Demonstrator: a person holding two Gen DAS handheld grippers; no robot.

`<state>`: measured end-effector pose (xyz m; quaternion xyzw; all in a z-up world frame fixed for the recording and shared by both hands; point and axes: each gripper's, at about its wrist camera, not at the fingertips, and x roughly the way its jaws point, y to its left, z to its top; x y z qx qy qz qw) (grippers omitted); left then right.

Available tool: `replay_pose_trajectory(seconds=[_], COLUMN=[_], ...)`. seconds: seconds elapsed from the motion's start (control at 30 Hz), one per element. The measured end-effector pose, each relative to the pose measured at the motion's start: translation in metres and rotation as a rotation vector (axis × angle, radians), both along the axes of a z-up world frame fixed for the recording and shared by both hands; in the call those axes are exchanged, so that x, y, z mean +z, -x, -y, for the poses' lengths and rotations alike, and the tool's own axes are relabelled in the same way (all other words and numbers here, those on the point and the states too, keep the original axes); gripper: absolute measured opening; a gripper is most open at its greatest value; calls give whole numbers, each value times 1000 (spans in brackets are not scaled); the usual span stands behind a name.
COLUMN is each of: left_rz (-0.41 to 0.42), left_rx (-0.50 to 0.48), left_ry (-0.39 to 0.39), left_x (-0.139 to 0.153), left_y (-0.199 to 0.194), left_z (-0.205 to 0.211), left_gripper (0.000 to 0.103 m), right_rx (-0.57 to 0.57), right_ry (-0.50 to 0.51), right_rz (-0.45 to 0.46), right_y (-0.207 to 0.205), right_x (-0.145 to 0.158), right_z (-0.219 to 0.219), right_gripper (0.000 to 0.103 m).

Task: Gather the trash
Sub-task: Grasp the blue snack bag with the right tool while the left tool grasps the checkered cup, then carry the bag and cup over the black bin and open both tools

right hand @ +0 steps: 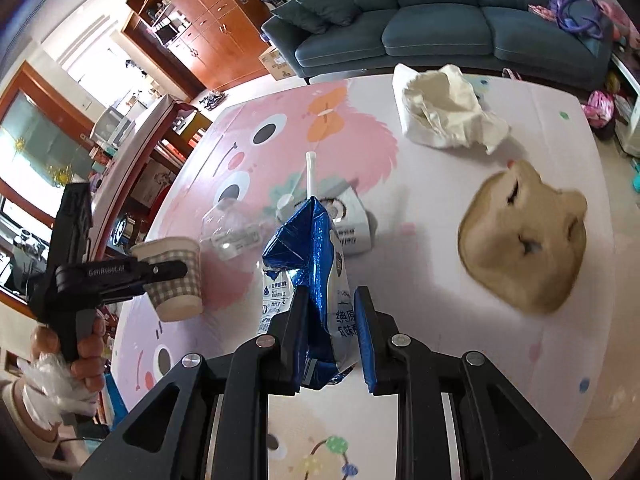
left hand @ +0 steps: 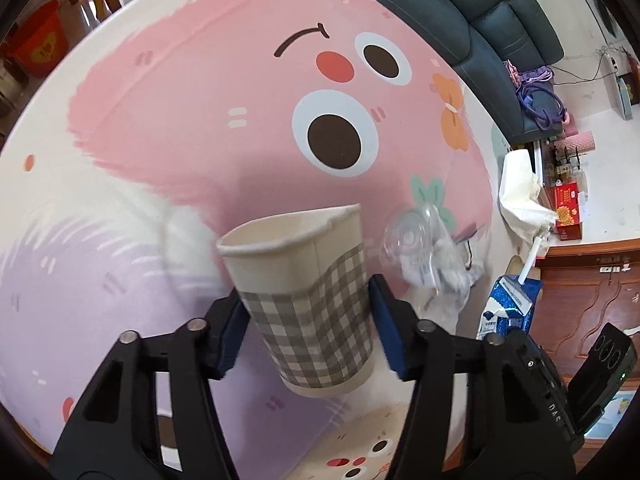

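My left gripper point(left hand: 306, 322) is shut on a checked paper cup point(left hand: 308, 300) and holds it upright above the cartoon play mat point(left hand: 180, 120). The cup also shows in the right wrist view point(right hand: 172, 276), clamped in the left gripper point(right hand: 160, 276). My right gripper point(right hand: 330, 336) is shut on a crushed blue and white milk carton point(right hand: 308, 272) with a white straw point(right hand: 310, 176). The carton shows at the right of the left wrist view point(left hand: 510, 306). A crumpled clear plastic cup and wrapper point(left hand: 428, 258) lie on the mat past the paper cup.
A crumpled white bag point(right hand: 444, 110) lies at the mat's far side. A tan animal-face cushion point(right hand: 524, 244) lies to the right. A second white carton point(right hand: 352, 220) lies behind the blue one. A blue sofa point(right hand: 440, 20) and wooden cabinets point(right hand: 208, 20) border the mat.
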<state>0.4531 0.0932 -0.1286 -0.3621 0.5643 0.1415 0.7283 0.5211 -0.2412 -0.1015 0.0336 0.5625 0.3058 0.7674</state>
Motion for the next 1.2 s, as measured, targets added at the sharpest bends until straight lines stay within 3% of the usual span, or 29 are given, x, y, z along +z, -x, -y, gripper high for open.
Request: replay_pose_trajectory(seconds=[0.17,0.43,0.67,0.93,1.2], left_rz=[-10,-3,62,152,201], left_rx=[-26,-125,-262,-424,-556], left_ry=[-86,-178,-257,-255,-228], left_x=[15,46,84,119,119], left_y=[26,87,153,241,327], left_z=[15,37,45,29,-2], left_gripper=[35,32,32,32,32], right_rx=[-8,4,-62,-183,-296], right_ry=[-9,-25,-22,-10,22], right_rz=[-11,-9,29,84,111], right_y=[33,106,195,311,422], right_x=[4,23,48,78,95], right_z=[2,-13,-32,-66,-104], right_gripper=[21,21,21,21,21])
